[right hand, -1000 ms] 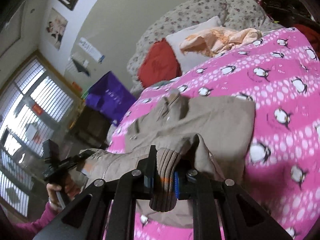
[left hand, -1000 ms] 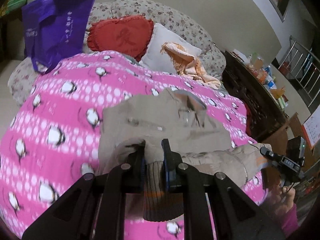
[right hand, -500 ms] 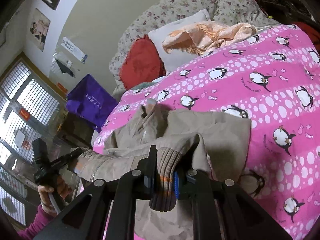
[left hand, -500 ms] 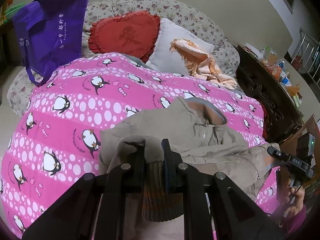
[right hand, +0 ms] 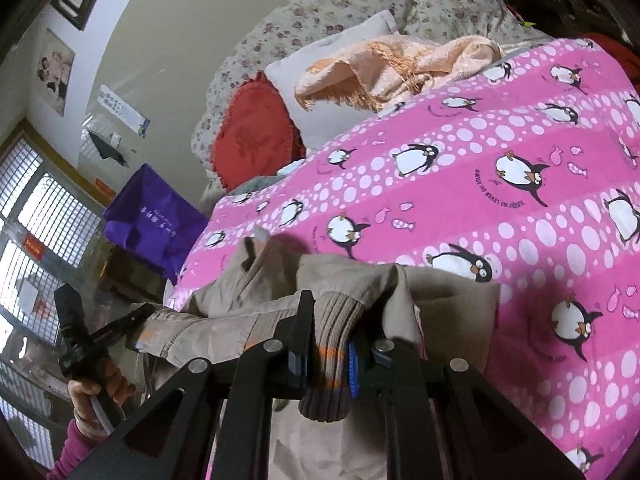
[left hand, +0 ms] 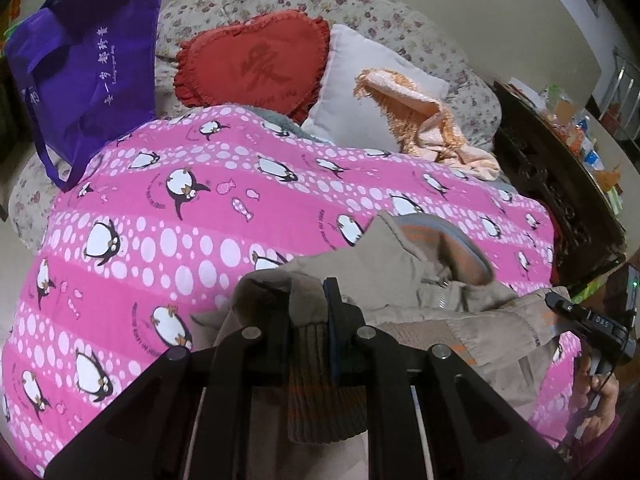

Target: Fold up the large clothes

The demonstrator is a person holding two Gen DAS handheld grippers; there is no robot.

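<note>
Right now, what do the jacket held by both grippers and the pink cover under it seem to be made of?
Jacket: matte tan woven cloth, likely cotton or a blend, with ribbed knit cuffs and a metal zip. Pink cover: soft printed fabric, probably cotton; penguins and dots, no sheen.

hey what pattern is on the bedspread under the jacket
Pink bedspread with white dots and black-and-white penguins, clearest in the left wrist view.

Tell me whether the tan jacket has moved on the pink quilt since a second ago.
Yes. The tan jacket has slid toward the near edge of the pink quilt, away from the red heart pillow.
</note>
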